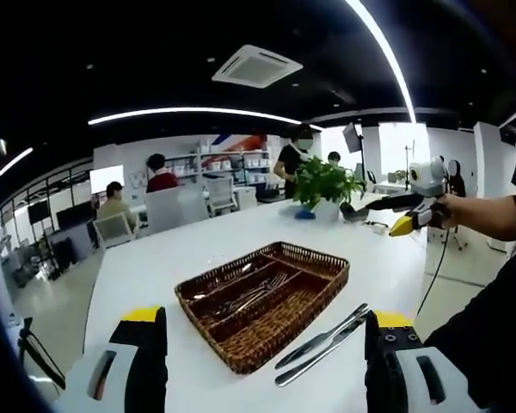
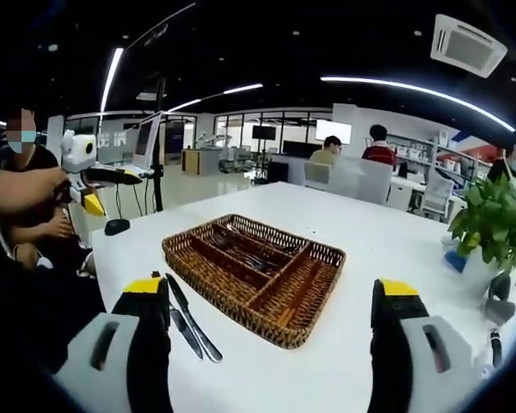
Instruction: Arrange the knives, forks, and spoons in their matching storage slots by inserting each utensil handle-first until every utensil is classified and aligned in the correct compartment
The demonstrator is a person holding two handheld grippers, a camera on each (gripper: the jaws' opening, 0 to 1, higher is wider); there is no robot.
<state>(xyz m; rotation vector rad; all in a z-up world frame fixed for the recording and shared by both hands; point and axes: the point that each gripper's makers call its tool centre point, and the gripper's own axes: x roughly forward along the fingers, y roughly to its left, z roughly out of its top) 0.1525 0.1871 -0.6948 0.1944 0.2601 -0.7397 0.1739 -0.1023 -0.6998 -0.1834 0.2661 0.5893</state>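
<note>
— Where are the knives (image 1: 322, 344)?
— On the tabletop (image 1: 155, 267), just beside the wicker basket (image 1: 241, 348); forks (image 1: 256, 294) already sit inside.
— Your grippers?
— Left gripper (image 1: 262, 366) and right gripper (image 2: 271, 344) both spread wide, empty, ready to pick.

Left gripper (image 1: 262, 344) and right gripper (image 2: 271, 331): each has two black jaws with yellow tips on grey, slotted housings. The person wears dark clothing.

You have no text, label, brand or number to read here; anything on the far walls and screens is too small and blurred to make out.
</note>
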